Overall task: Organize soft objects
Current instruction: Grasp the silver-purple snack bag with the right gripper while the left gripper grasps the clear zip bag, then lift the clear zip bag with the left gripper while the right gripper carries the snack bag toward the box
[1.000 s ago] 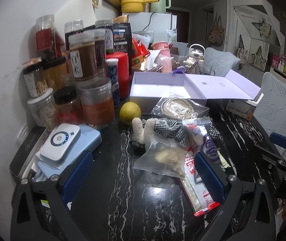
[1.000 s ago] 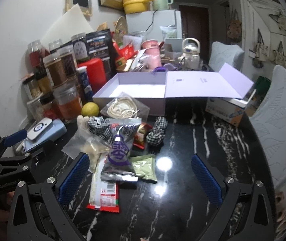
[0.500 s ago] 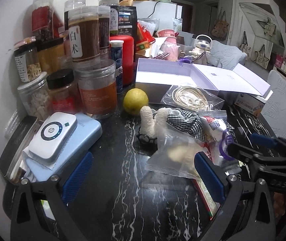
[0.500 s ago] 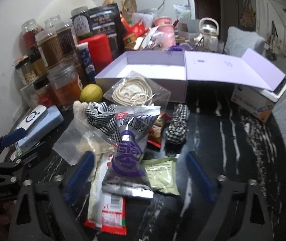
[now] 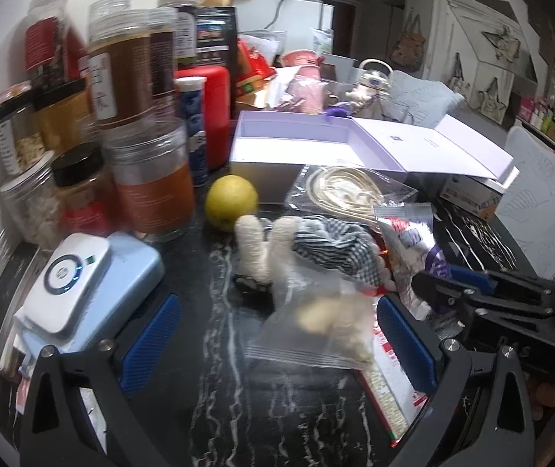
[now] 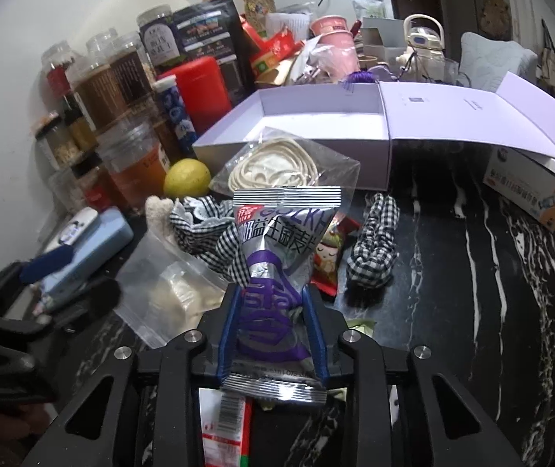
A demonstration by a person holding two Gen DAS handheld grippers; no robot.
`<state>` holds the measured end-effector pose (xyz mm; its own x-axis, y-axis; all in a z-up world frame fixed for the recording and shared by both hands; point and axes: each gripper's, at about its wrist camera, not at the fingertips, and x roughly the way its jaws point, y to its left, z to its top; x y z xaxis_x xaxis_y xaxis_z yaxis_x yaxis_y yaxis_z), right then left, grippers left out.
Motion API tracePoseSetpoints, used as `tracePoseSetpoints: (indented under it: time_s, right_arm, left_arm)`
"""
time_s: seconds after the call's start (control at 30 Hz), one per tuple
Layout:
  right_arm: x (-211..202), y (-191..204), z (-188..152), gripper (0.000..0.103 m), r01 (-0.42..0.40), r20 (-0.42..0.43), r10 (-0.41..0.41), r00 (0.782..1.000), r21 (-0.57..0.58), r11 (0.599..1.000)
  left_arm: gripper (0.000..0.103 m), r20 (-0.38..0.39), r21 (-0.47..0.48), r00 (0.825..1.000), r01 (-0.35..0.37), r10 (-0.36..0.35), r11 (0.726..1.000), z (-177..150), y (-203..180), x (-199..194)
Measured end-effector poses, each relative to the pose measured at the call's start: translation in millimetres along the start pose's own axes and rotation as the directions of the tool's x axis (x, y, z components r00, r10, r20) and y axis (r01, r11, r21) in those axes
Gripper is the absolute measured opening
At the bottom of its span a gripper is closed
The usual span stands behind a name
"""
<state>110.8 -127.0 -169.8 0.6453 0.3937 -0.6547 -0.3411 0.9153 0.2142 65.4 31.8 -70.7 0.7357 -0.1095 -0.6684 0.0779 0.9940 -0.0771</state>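
My right gripper (image 6: pixel 273 334) is shut on a silver and purple snack packet (image 6: pixel 277 264) lying on the pile of soft things on the black marble table. The same packet (image 5: pixel 413 249) and right gripper (image 5: pixel 448 284) show at the right of the left wrist view. My left gripper (image 5: pixel 277 334) is open and empty, its jaws either side of a clear zip bag (image 5: pixel 316 323). A plush toy in checked cloth (image 5: pixel 296 245) lies just beyond. A checked scrunchie (image 6: pixel 374 245) and a bag of coiled cord (image 6: pixel 277 163) lie near an open lilac box (image 6: pixel 316 116).
Jars and bottles (image 5: pixel 137 116) crowd the left wall. A yellow lemon (image 5: pixel 230 202) sits by the box. A white device on a blue case (image 5: pixel 83 276) lies at the left. A red-white packet (image 6: pixel 223 428) lies under my right gripper. A small carton (image 6: pixel 530 190) stands at the right.
My right gripper moved forward and closed on the silver and purple packet. My left gripper moved closer to the zip bag and plush toy, still open.
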Motion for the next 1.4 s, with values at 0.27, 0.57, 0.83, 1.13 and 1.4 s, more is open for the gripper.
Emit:
tracePoseSetpoints:
  time_s: [0.27, 0.57, 0.83, 1.13, 1.4]
  right_arm:
    - [-26, -20, -4, 0.032, 0.032, 0.027, -0.033, 0.999, 0.008, 0.999]
    - [-34, -43, -12, 0.032, 0.045, 0.022, -0.047, 0.999, 0.06, 0.997]
    - [-30, -49, -15, 0.032, 0.031, 0.01, -0.032, 0.999, 0.081, 0.996]
    - [-31, -46, -16, 0.032, 0.025, 0.014, -0.026, 1.0, 0.07, 0.997]
    - [-39, -38, -21, 0.032, -0.013, 0.016, 0.012, 1.0, 0.047, 0.999]
  left_arm:
    - [0.103, -0.066, 0.062, 0.998, 0.028, -0.024, 0.998, -4, -23, 26]
    - [0.101, -0.132, 0.145, 0.99, -0.021, 0.04, 0.989, -9, -31, 58]
    - [0.076, -0.137, 0.08, 0.991, 0.005, 0.006, 0.997, -13, -20, 54]
    - [0.069, -0.1, 0.071, 0.995, 0.011, -0.004, 0.997, -16, -19, 30]
    - [0.069, -0.04, 0.067, 0.998, 0.045, -0.042, 0.997, -8, -21, -6]
